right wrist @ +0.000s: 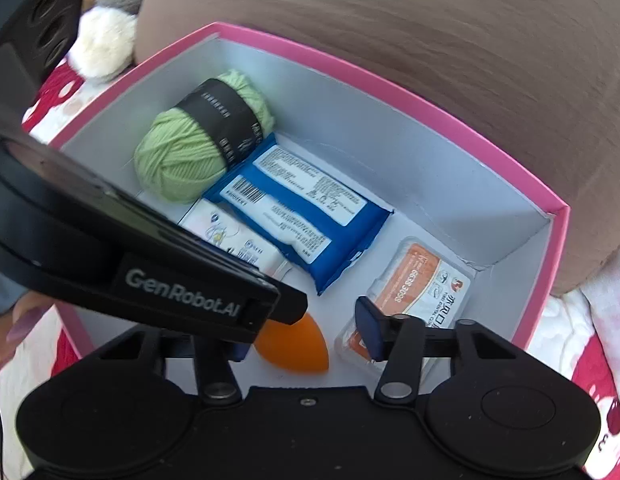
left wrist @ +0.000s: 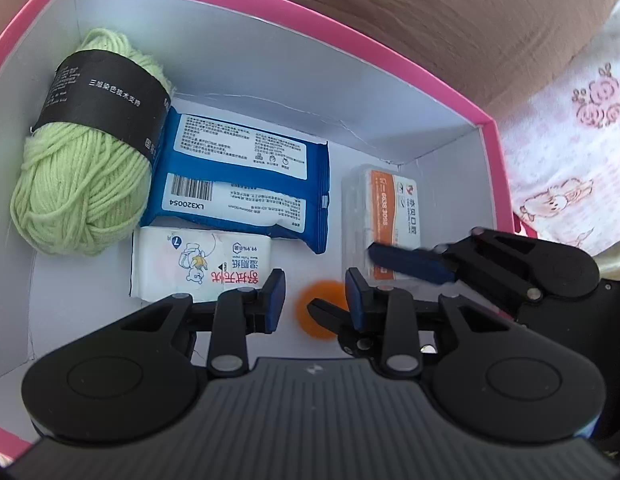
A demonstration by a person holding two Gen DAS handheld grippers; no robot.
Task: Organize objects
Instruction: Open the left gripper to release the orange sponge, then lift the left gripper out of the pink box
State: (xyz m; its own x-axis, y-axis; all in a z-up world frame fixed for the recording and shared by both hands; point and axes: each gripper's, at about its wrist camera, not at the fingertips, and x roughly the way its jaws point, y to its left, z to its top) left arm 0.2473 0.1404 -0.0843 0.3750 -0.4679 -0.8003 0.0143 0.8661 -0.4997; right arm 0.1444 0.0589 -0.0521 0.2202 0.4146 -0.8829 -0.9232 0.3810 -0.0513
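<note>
A pink box point(left wrist: 450, 84) with white inside holds a green yarn ball point(left wrist: 74, 184), a blue wipes pack point(left wrist: 246, 184), a white tissue pack point(left wrist: 190, 264), an orange-labelled clear case point(left wrist: 386, 216) and an orange sponge point(left wrist: 318, 312). My left gripper point(left wrist: 316, 300) is open above the sponge, apart from it. My right gripper point(right wrist: 306, 340) is open over the sponge point(right wrist: 298, 348), beside the case point(right wrist: 422, 292). The right gripper's fingers point(left wrist: 410, 264) show in the left wrist view. The yarn point(right wrist: 190, 152), wipes point(right wrist: 306, 216) and tissue pack point(right wrist: 238, 240) show in the right wrist view.
The box point(right wrist: 390, 76) sits against a brown cushion point(right wrist: 430, 40). Floral fabric point(left wrist: 570, 160) lies right of the box. Plush items point(right wrist: 106, 36) and red-white fabric point(right wrist: 58, 92) lie to the left. The left gripper body point(right wrist: 150, 272) crosses the right wrist view.
</note>
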